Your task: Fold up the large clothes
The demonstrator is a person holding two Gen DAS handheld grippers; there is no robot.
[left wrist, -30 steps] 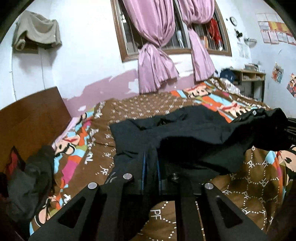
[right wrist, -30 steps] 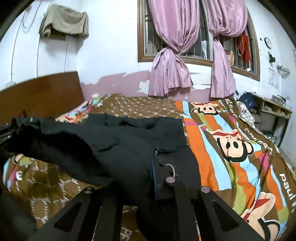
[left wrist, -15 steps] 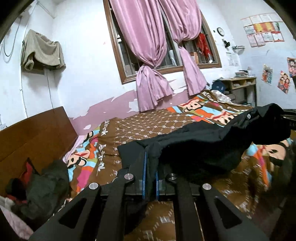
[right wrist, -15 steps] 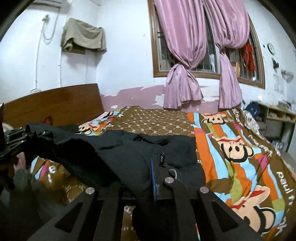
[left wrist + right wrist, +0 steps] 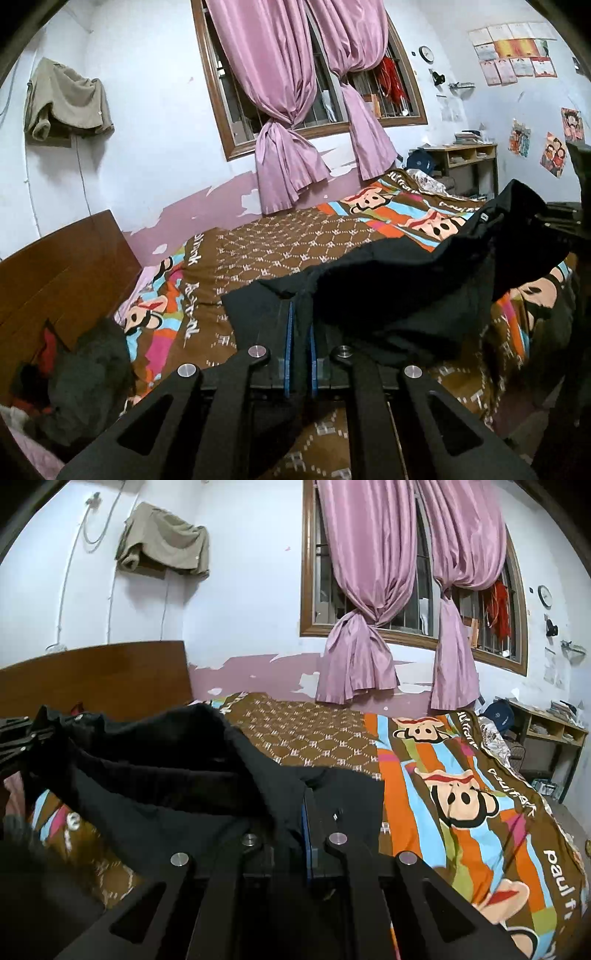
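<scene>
L gripper (image 5: 299, 325) and R gripper (image 5: 308, 812): jaws nearly closed, each pinching an edge of the black garment (image 5: 388, 295), which is held up betw. them, far part draped on the patterned bedspread (image 5: 461, 794). Step, prob.: lift/spread before first fold. Next: keep tension even, carry held edge over onto far part, corners matched.

I see a black garment (image 5: 388, 295), a brown bedspread (image 5: 480, 812) with orange and blue stripes and monkey faces, pink curtains (image 5: 369, 590), and a possibly dark grey heap (image 5: 85, 376) near left.
</scene>
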